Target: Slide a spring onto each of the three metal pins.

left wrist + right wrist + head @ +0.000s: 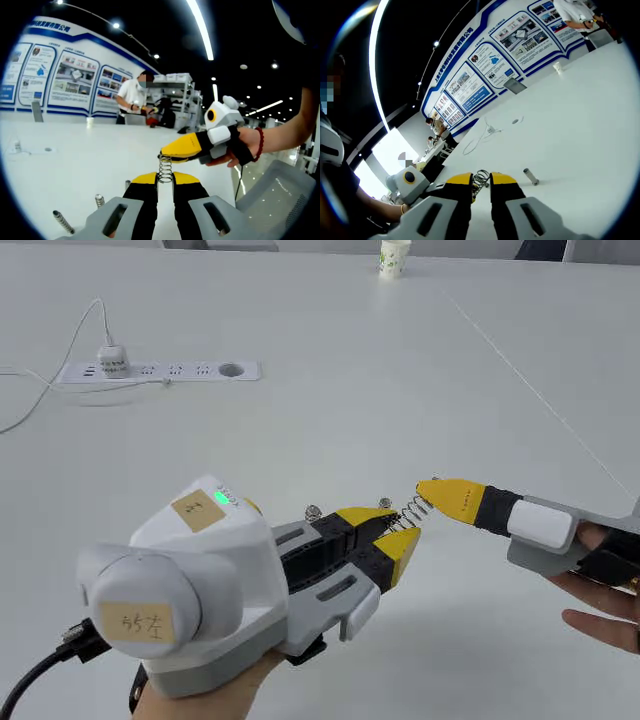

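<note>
A small steel spring (414, 510) spans the gap between the two grippers above the white table (330, 410). My left gripper (392, 530), low in the head view, has its yellow jaw tips closed on the spring's (165, 170) lower end. My right gripper (432, 493) comes in from the right and pinches the other end, with the coil (480, 179) sitting between its tips. I cannot tell whether a pin is inside the spring. Two metal pins (313, 511) (385, 503) stand on the table just behind the left gripper. One pin (531, 176) appears in the right gripper view.
A white power strip (160, 371) with a plugged charger (112, 360) and cable lies at the far left. A paper cup (394, 258) stands at the far edge. A person (132, 100) stands far behind the table, and a grey chair (280, 195) is at the right.
</note>
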### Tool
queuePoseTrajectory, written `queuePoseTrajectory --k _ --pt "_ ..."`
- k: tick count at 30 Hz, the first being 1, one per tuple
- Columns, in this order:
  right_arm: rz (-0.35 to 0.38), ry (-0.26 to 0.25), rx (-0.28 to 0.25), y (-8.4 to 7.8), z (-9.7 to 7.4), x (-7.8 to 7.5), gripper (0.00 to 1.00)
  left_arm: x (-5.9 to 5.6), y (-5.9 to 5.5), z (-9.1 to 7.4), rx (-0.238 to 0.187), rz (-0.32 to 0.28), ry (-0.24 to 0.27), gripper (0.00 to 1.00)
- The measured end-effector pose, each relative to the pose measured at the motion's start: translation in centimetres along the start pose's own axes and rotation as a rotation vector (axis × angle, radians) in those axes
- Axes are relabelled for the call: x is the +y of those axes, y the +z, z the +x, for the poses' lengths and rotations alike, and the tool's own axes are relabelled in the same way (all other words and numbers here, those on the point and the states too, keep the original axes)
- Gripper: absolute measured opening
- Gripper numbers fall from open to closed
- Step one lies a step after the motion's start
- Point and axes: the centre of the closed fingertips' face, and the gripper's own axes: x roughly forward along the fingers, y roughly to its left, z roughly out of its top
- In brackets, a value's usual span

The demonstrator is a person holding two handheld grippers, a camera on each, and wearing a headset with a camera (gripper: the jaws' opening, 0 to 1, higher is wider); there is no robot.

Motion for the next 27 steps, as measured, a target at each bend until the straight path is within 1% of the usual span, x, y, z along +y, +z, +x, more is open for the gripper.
queuePoseTrajectory --k 3,10,12,13,14,15,18,19,20,25,27 --pt "0.0 0.003 0.001 0.0 0.1 0.1 0.14 0.1 -0.2 0.0 0.012 0.003 0.004 0.1" --pt "-0.049 0.005 0.014 -0.2 0.3 0.4 0.13 0.2 -0.5 -0.1 0.036 0.03 0.012 0.11" --pt "-0.053 0.011 0.018 -0.2 0.4 0.5 0.12 0.2 -0.7 -0.1 0.046 0.037 0.018 0.11" --pt "-0.054 0.022 0.013 -0.1 0.5 0.6 0.11 0.3 -0.9 0.0 0.061 0.045 0.018 0.11" --pt "-0.054 0.018 0.023 -0.3 0.5 0.6 0.11 0.2 -0.9 0.0 0.056 0.04 0.018 0.11" --pt "-0.074 0.016 0.022 -0.3 0.6 0.5 0.11 0.3 -0.9 0.0 0.064 0.04 0.021 0.11" --pt "-0.09 0.016 0.026 -0.4 0.8 0.6 0.11 0.5 -1.1 0.1 0.071 0.046 0.03 0.12" --pt "-0.099 0.012 0.03 -0.4 0.9 0.5 0.11 0.6 -1.1 0.2 0.078 0.038 0.031 0.12" --pt "-0.103 0.011 0.032 -0.5 0.9 0.5 0.11 0.7 -1.2 0.2 0.084 0.034 0.035 0.13" --pt "-0.118 0.011 0.028 -0.3 1.1 0.6 0.11 0.9 -1.6 0.0 0.104 0.054 0.045 0.17" --pt "-0.141 0.001 0.026 -0.1 1.1 0.5 0.11 1.1 -1.8 -0.3 0.121 0.07 0.058 0.19"
